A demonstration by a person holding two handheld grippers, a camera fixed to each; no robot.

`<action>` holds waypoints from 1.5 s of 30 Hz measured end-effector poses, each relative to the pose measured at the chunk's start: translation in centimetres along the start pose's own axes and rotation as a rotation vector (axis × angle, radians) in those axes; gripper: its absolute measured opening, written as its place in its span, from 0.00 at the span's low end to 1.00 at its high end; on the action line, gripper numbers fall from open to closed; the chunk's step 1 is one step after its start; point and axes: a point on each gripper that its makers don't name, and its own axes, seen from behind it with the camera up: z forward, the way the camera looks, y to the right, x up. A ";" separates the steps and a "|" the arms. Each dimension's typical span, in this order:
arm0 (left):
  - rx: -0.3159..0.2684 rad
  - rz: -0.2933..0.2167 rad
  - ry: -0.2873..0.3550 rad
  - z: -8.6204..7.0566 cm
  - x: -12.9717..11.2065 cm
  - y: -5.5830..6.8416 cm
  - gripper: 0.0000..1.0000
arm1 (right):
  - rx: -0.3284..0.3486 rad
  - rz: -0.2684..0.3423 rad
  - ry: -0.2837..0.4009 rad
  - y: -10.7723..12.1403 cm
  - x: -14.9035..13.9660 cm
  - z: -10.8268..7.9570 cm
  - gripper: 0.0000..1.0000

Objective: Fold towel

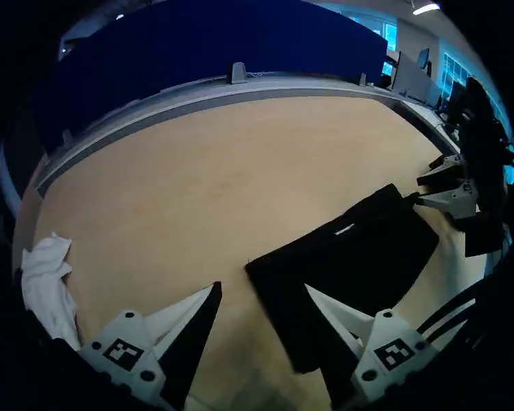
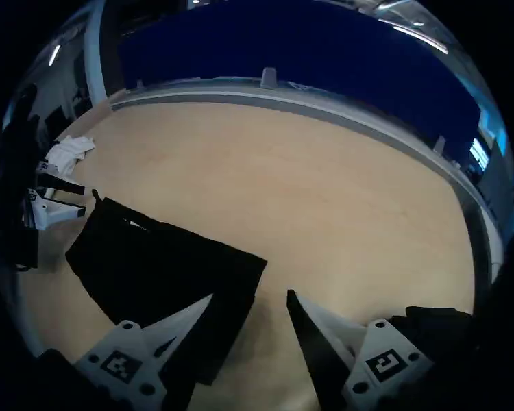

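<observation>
From the left gripper view I see the left gripper (image 1: 262,286), its jaws released and wide apart, one finger over the near edge of the black towel (image 1: 353,253) spread on the table (image 1: 223,171). A crumpled white cloth (image 1: 44,281) lies well apart at the table's edge. The right gripper view adds the right gripper (image 2: 249,296), jaws likewise released at the towel's other end, and a dark shape (image 2: 435,322) beside its finger that I cannot identify. A blue partition (image 1: 209,48) runs behind the table; I count two grippers, one towel, one white cloth.
</observation>
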 end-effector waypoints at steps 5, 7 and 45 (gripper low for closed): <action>0.002 -0.011 0.011 -0.5 0.3 -0.1 0.86 | -0.006 0.004 0.023 0.1 0.7 -0.3 0.98; 0.001 -0.017 0.014 -0.7 0.3 -0.1 0.89 | -0.004 0.001 0.027 0.1 0.8 -0.4 1.00; 0.069 -0.163 -0.025 -10.6 -10.6 1.9 0.91 | 0.063 -0.054 0.013 -2.7 -4.8 -6.8 1.00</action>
